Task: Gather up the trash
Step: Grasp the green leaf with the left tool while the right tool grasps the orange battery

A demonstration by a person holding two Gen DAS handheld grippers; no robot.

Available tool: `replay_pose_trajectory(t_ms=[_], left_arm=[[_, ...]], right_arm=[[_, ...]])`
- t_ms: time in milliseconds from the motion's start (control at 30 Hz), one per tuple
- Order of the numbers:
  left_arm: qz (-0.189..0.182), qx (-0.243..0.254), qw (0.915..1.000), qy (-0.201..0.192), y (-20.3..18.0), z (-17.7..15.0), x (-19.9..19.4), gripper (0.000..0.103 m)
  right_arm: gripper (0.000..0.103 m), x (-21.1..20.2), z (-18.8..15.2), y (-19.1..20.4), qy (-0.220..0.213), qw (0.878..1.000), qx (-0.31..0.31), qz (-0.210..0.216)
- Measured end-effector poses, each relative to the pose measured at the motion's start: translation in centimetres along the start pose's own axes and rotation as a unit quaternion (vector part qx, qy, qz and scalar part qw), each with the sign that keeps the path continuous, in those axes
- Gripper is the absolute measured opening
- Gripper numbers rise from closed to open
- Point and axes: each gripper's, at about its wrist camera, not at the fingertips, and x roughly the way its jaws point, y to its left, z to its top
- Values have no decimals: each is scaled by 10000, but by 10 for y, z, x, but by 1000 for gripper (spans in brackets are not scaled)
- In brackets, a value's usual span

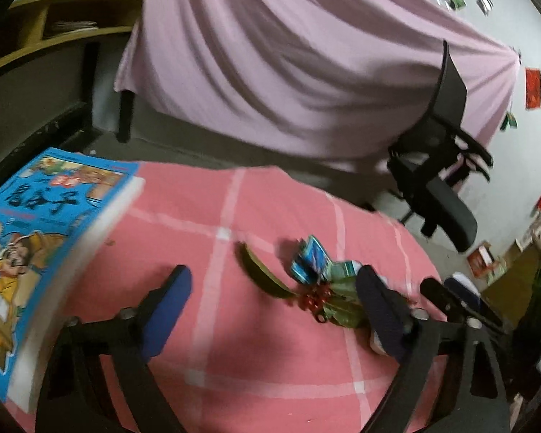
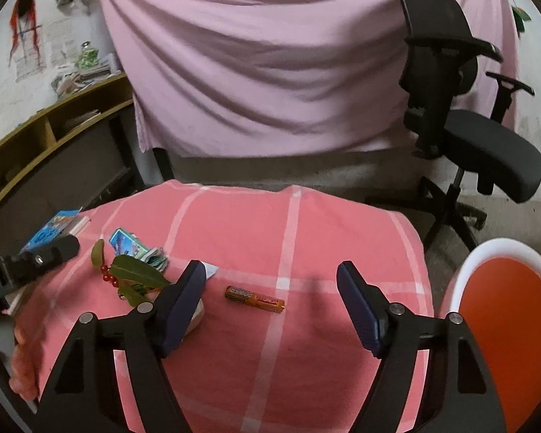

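Progress: by the look of it, the collecting is at its start; every piece of trash in view lies on the table [image 2: 306, 223] with its pink checked cloth, and nothing is lifted.
Trash left: an orange battery [image 2: 254, 299] lies flat near the middle of the table; a sprig of green leaves with red berries [image 1: 321, 294] and a crumpled blue wrapper [image 1: 312, 259] lie together further left, touching each other.
Left claw [image 1: 272, 310]: jaws apart, nothing gripped; the leaves sit just at its right finger (contact cannot be told, the picture is blurred).
Right claw [image 2: 270, 299]: jaws apart, released; the battery lies between and just ahead of its fingertips, untouched.
Container: a white-rimmed bin with an orange inside [image 2: 461, 281] stands just off the table's right edge; what shows of its inside looks empty.
Other: a blue comic book [image 1: 36, 223] lies at the table's left, probably not trash.
Left to do: all pieces need picking and dropping into the bin.
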Motion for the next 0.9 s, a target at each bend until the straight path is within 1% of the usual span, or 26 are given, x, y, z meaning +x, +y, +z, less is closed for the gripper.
replay_pose_trajectory(t_ms=[33, 100, 167, 200, 233, 267, 300, 333, 367, 400, 433, 467, 500, 567, 633, 700, 867, 900], left_arm=[[-17, 53, 9999, 91, -2, 1, 4, 75], [-72, 139, 9997, 212, -8, 3, 9, 70], [-184, 221, 9990, 335, -13, 3, 15, 70], [-228, 275, 9987, 376, -16, 3, 16, 67], [-275, 314, 9983, 408, -18, 3, 17, 59], [-330, 344, 9977, 489, -20, 3, 19, 54], [-331, 357, 9973, 557, -21, 2, 22, 46], [-290, 372, 9971, 598, -22, 2, 24, 45], [-287, 372, 9972, 589, -22, 3, 25, 44], [-305, 364, 9972, 580, -23, 3, 24, 42], [-334, 356, 9970, 592, -22, 3, 25, 38], [-345, 353, 9968, 625, -22, 3, 26, 35], [-342, 359, 9966, 652, -22, 1, 28, 30], [-363, 405, 9962, 686, -24, 0, 29, 27], [-365, 447, 9959, 698, -25, -1, 28, 20], [-383, 463, 9957, 699, -25, -2, 27, 16], [-342, 335, 9970, 603, -19, -6, 21, 12], [-335, 296, 9975, 543, -19, -6, 19, 9]], right_arm=[[74, 1, 1, 0, 28, 10000, 20, 13], [70, 2, 0, 0, 74, 10000, 21, 36], [69, 4, 1, 2, 115, 9999, -16, 49], [69, 5, 1, 3, 132, 9999, -43, 48], [69, 5, 1, 4, 147, 9999, -70, 50], [69, 6, 1, 5, 161, 9998, -97, 49], [69, 6, 1, 6, 176, 9998, -125, 45], [69, 6, 1, 7, 185, 9997, -143, 37], [69, 7, 1, 8, 194, 9997, -161, 30], [69, 7, 1, 8, 200, 9997, -169, 28], [69, 7, 1, 8, 206, 9996, -172, 27], [69, 7, 1, 8, 214, 9996, -170, 29], [69, 8, 1, 8, 221, 9996, -166, 33], [69, 8, 1, 7, 242, 9996, -146, 53], [69, 9, 1, 6, 263, 9995, -117, 92], [69, 10, 1, 2, 313, 9994, -44, 168], [69, 16, -2, -4, 560, 9976, 148, 378], [69, 17, -3, -4, 592, 9973, 148, 401]])
